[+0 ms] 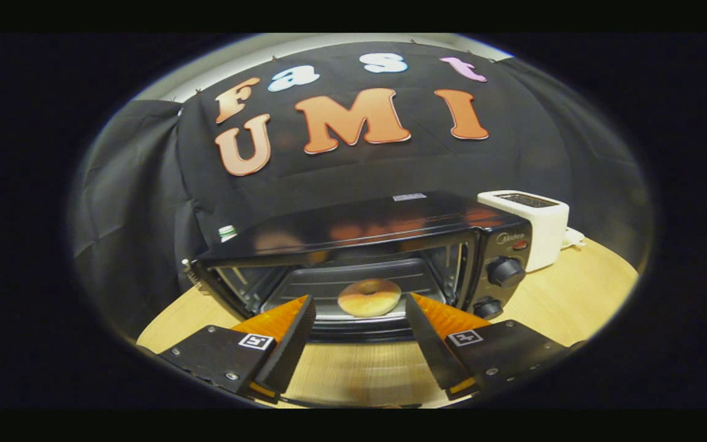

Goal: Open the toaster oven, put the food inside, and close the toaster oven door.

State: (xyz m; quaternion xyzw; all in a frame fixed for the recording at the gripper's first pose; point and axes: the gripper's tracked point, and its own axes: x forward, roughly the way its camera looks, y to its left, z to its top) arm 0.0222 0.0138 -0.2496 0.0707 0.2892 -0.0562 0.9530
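Observation:
The black toaster oven [390,222] stands on the wooden table with its door [359,368] folded down flat towards me, under the fingers. A round golden bagel-like piece of food [369,297] lies on the tray inside the oven's cavity, near the front. My gripper [359,299] is open, its two black fingers with orange sides spread wide just in front of the oven's opening. The food sits beyond the fingertips, in line with the gap, and nothing is held between them.
Two knobs [506,271] sit on the oven's right panel. A white pop-up toaster [534,224] stands to the right behind the oven. A small white-capped bottle [226,232] peeks out behind the oven's left corner. The round wooden table [574,294] extends to the right.

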